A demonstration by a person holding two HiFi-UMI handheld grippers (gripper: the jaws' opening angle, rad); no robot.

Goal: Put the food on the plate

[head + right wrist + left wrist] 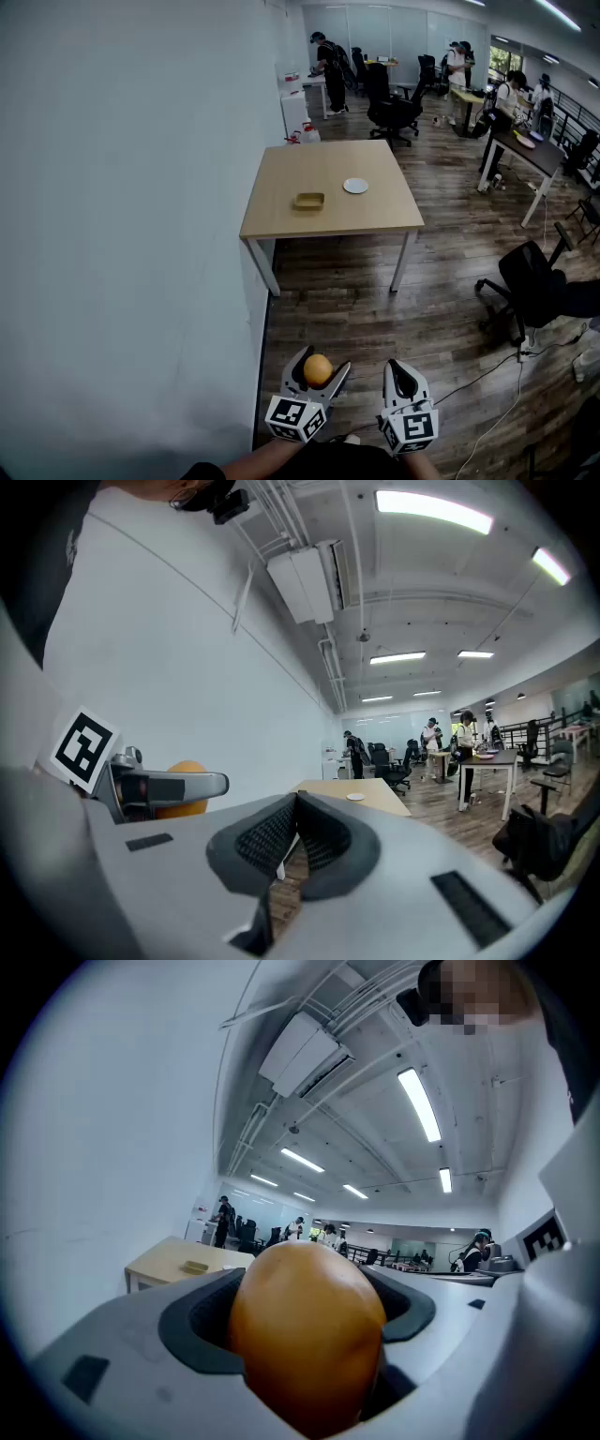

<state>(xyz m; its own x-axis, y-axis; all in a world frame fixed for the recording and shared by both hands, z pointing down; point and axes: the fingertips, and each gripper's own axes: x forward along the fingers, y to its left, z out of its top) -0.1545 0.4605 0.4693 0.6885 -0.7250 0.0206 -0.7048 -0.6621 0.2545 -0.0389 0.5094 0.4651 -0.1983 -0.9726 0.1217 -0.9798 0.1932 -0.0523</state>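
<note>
My left gripper (pixel 317 367) is shut on a round orange piece of food (pixel 318 369), held low and close to my body, far from the table. The food (pixel 305 1335) fills the space between the jaws in the left gripper view. A small white plate (pixel 355 186) lies on the wooden table (pixel 281 217) ahead, with a shallow yellow container (pixel 309 201) to its left. My right gripper (pixel 404 375) is beside the left one, and its pads meet with nothing between them (pixel 294 803). The right gripper view also catches the food (pixel 187 768) at its left.
A white wall (pixel 122 187) runs along the left, up to the table's side. A black office chair (pixel 534 281) and floor cables (pixel 487 375) are at the right. Behind the table are more desks, chairs (pixel 392 108) and several people (pixel 330 66).
</note>
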